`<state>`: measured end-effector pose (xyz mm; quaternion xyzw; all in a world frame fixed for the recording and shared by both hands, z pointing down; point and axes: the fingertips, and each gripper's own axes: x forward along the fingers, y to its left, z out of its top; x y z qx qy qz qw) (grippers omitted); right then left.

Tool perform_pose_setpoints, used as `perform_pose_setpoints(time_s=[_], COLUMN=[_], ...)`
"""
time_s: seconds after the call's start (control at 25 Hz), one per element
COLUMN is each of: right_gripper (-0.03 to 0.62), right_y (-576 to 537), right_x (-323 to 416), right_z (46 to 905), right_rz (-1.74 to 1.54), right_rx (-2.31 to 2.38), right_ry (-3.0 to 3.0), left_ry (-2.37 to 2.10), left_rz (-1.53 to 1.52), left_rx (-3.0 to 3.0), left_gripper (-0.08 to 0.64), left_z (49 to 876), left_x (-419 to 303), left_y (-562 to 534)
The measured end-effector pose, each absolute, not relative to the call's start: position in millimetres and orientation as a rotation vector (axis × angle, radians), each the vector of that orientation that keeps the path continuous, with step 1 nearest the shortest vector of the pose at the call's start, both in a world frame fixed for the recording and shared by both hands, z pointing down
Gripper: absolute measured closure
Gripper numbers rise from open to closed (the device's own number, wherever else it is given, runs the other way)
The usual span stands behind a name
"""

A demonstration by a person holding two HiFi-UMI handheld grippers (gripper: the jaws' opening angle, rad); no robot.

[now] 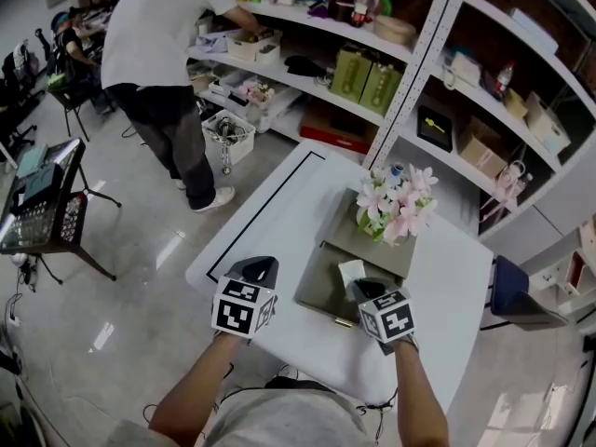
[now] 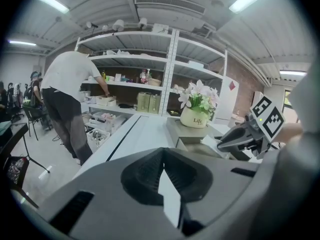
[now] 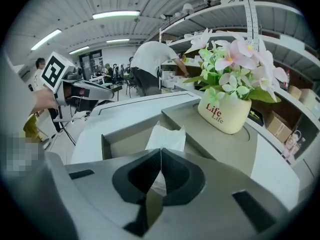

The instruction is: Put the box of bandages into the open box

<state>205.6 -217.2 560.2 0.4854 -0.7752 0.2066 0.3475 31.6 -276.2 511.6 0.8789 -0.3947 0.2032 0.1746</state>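
The open grey box (image 1: 318, 294) lies on the white table (image 1: 270, 222), and its lid (image 1: 372, 248) rests against its far side. The white box of bandages (image 1: 351, 273) stands tilted over the open box's inside, and my right gripper (image 1: 364, 288) is shut on its near edge. In the right gripper view the bandage box (image 3: 166, 135) sticks up just past the closed jaws of the right gripper (image 3: 160, 152). My left gripper (image 1: 263, 267) hovers shut and empty over bare table left of the open box. The left gripper view shows its jaws closed, left gripper (image 2: 162, 152).
A cream pot of pink flowers (image 1: 396, 205) stands on the lid. A person (image 1: 163, 63) bends at the shelves (image 1: 372, 73) behind the table. An equipment stand (image 1: 42, 203) is on the floor at left, a blue seat (image 1: 512, 291) at right.
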Motion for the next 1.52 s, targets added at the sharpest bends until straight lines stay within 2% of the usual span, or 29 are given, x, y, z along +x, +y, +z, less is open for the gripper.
perform_pose_setpoints(time_s=[0.8, 1.12, 1.52], right_gripper=[0.565, 0.529, 0.523], right_y=[-227.4, -225.6, -222.0], right_x=[197.4, 193.6, 199.4], right_z=[594.5, 590.6, 564.7], right_rz=[0.605, 0.636, 0.634], right_rx=[1.169, 1.191, 1.312], right_ry=[-2.003, -2.007, -2.045], left_ry=[-1.212, -1.223, -1.229], left_rz=[0.595, 0.599, 0.600], left_rx=[2.420, 2.428, 2.466], left_gripper=[0.555, 0.555, 0.555], left_z=[521.4, 516.5, 497.7], left_x=[8.7, 2.3, -7.8], left_y=[-271.8, -270.3, -269.3])
